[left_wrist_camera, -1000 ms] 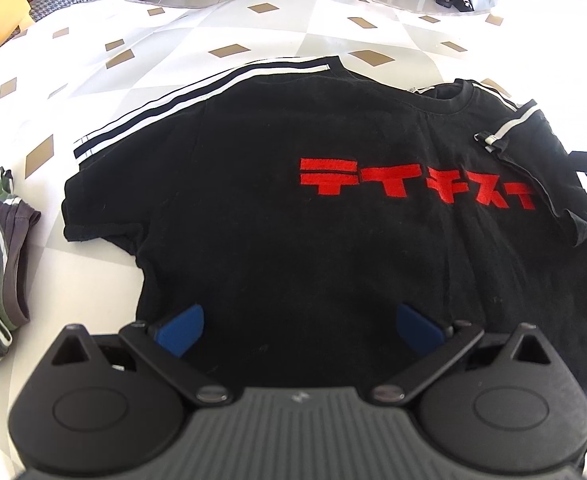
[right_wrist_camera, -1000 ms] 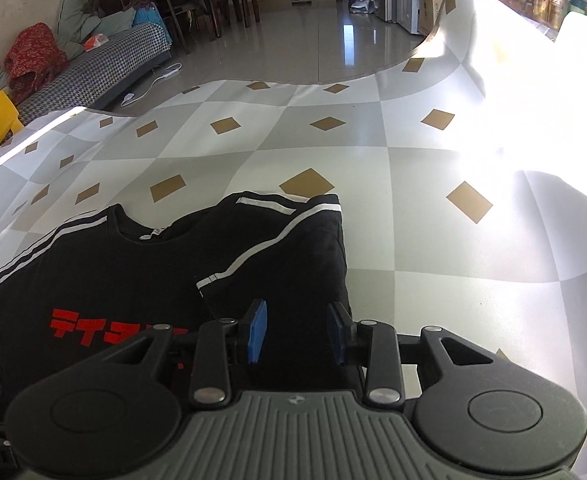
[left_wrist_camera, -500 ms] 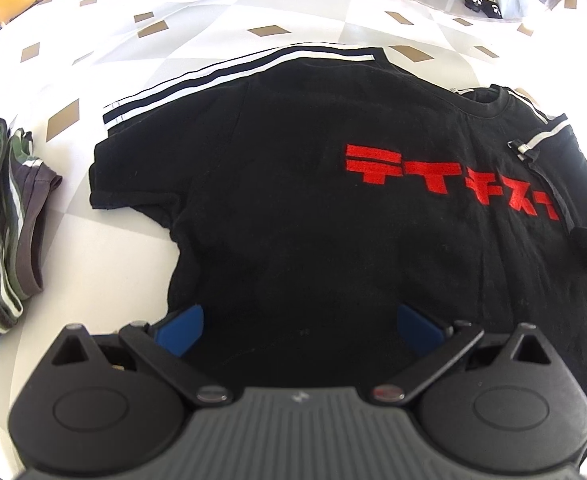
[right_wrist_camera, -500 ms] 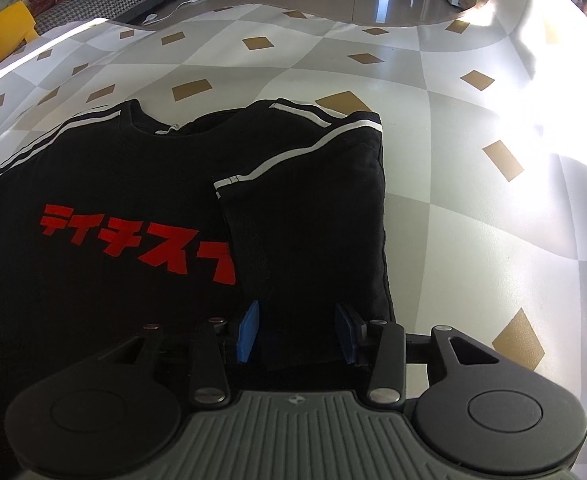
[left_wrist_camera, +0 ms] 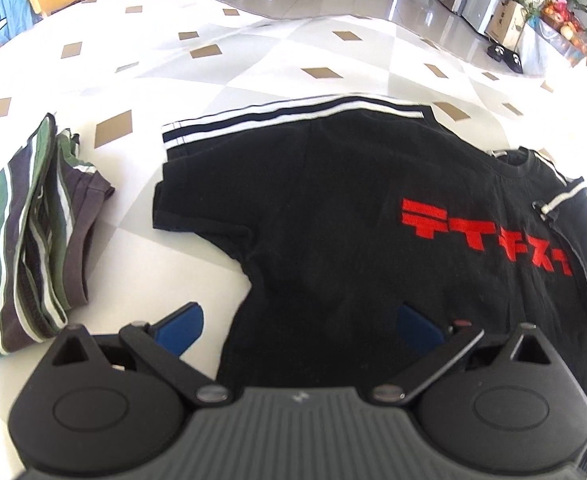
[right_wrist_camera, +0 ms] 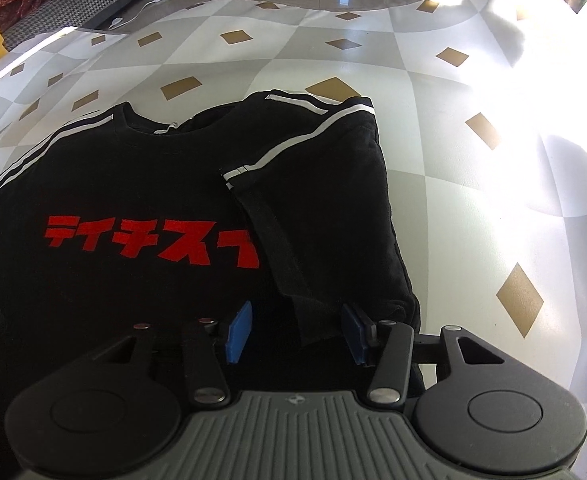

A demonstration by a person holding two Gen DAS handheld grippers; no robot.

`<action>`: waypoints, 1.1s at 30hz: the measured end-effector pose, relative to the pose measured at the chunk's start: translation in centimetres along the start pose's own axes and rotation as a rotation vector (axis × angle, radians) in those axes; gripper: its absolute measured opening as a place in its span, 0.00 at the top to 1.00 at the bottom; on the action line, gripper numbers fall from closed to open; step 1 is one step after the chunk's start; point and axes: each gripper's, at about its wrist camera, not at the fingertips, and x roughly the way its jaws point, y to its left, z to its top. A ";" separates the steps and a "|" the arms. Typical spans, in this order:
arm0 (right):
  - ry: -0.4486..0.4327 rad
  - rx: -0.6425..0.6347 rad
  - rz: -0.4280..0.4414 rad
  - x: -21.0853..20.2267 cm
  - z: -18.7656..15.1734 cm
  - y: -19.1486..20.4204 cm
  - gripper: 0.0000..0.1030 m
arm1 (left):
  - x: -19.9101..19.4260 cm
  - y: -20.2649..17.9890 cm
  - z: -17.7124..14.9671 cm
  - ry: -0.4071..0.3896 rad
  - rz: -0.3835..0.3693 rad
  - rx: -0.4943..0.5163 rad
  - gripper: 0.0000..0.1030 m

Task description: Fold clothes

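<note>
One bench (right_wrist_camera: 473, 208), under a white and grey checked cover with tan diamonds, carries two lots of clothing. The larger is a single black shirt (left_wrist_camera: 333, 208) with red lettering, lying flat and face up in the middle of the bench; white stripes run along its shoulders. One sleeve (right_wrist_camera: 325, 208) is folded in over the chest, its striped cuff just beside the last red character, so that side has a straight folded edge. The other sleeve (left_wrist_camera: 201, 200) is spread out flat toward the bench's bare part. The smaller lot is one folded striped stack (left_wrist_camera: 29, 236) in green, white and dark bands, near the spread sleeve but apart from it, with a strip of bare cover between. Beyond the collar and past the folded edge the cover is bare out to the bench's far rim. The left gripper (left_wrist_camera: 297, 320) hangs over the shirt's side edge with its jaws wide, one blue pad over bare cover and one over black cloth, nothing clamped. The right gripper (right_wrist_camera: 297, 332) has just been opening; its jaws stand half apart over the folded sleeve's lower end, cloth between the pads but not pinched.
</note>
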 end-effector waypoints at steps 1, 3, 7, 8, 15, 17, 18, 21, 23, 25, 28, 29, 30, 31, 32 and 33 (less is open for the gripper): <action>0.000 0.003 -0.004 -0.2 -0.1 0.2 0.51 | -0.1 0.5 0.3 -0.008 0.002 -0.019 0.00; 0.002 0.018 -0.006 -0.5 -0.3 0.5 0.51 | -0.2 1.6 1.0 -0.023 0.008 -0.055 0.00; 0.036 0.072 0.048 -0.8 -0.9 0.6 0.51 | -0.2 3.9 2.9 -0.051 0.021 -0.117 0.01; 0.048 0.088 0.062 -0.8 -1.1 0.6 0.51 | -0.1 4.4 3.3 -0.057 0.024 -0.131 0.03; 0.102 0.131 0.089 0.0 -1.9 1.1 0.51 | 1.7 7.9 5.6 -0.034 0.020 -0.243 0.13; 0.099 0.121 0.082 0.1 -1.8 1.2 0.51 | 2.3 8.6 5.8 -0.032 0.015 -0.266 0.14; 0.097 0.122 0.080 0.1 -1.8 1.2 0.51 | 2.5 8.9 6.0 -0.033 0.014 -0.275 0.14; 0.094 0.115 0.075 0.2 -1.7 1.3 0.50 | 3.2 9.9 6.2 -0.026 0.015 -0.309 0.15; 0.092 0.100 0.068 0.3 -1.6 1.6 0.50 | 3.5 10.1 6.4 -0.030 0.012 -0.320 0.15; 0.088 0.088 0.062 0.4 -1.5 1.9 0.48 | 3.9 10.1 6.6 -0.033 0.011 -0.319 0.15; 0.084 0.068 0.054 0.6 -1.5 2.3 0.45 | 4.3 9.8 7.2 -0.042 0.003 -0.309 0.15; 0.082 0.061 0.050 0.6 -1.4 2.4 0.44 | 4.4 9.7 7.4 -0.044 0.001 -0.306 0.15; 0.081 0.053 0.047 0.7 -1.4 2.6 0.43 | 4.6 9.6 7.5 -0.047 -0.002 -0.303 0.15; 0.080 0.046 0.044 0.7 -1.4 2.7 0.42 | 4.7 9.5 7.7 -0.051 -0.005 -0.299 0.15; 0.080 0.041 0.043 0.8 -1.4 2.8 0.41 | 4.9 9.3 7.8 -0.056 -0.003 -0.291 0.15; 0.079 0.037 0.042 0.8 -1.4 2.9 0.40 | 5.0 9.1 8.0 -0.061 -0.002 -0.283 0.15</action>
